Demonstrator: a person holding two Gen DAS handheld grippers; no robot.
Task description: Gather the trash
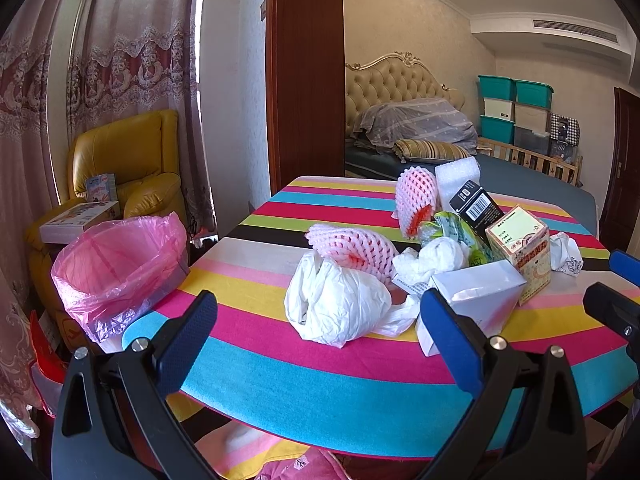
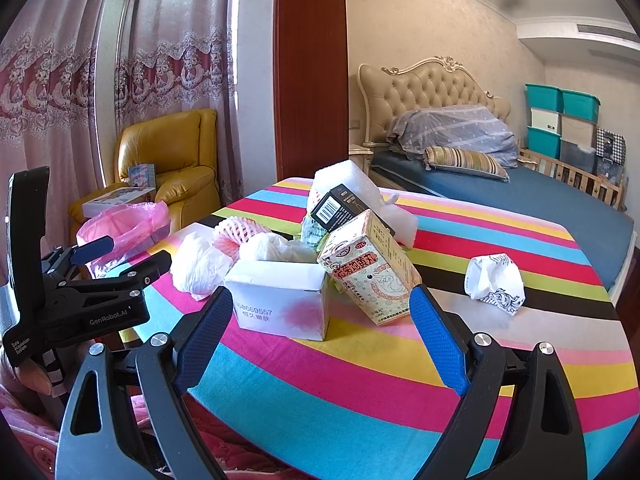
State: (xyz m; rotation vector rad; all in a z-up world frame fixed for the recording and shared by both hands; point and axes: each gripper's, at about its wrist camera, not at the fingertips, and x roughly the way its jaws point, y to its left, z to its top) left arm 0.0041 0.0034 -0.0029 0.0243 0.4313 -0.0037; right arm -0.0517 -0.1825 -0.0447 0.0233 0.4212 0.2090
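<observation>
A heap of trash lies on the striped table (image 1: 280, 376): a crumpled white plastic bag (image 1: 336, 308), pink foam fruit nets (image 1: 352, 246), a white carton (image 2: 280, 300), a patterned medicine box (image 2: 370, 268), a black barcode box (image 2: 340, 206), and white foam (image 2: 348, 178). A crumpled paper wad (image 2: 494, 282) lies apart to the right. My left gripper (image 1: 320, 316) is open just before the white bag, nothing between its fingers. My right gripper (image 2: 322, 316) is open, hovering in front of the white carton. A bin lined with a pink bag (image 1: 116, 268) stands at the table's left edge.
A yellow armchair (image 1: 132, 164) with boxes on it stands behind the bin, by the curtains. A brown door panel (image 1: 306, 72) rises beyond the table. A bed (image 2: 520, 188) with a tufted headboard and stacked storage bins (image 2: 560, 120) fill the right side.
</observation>
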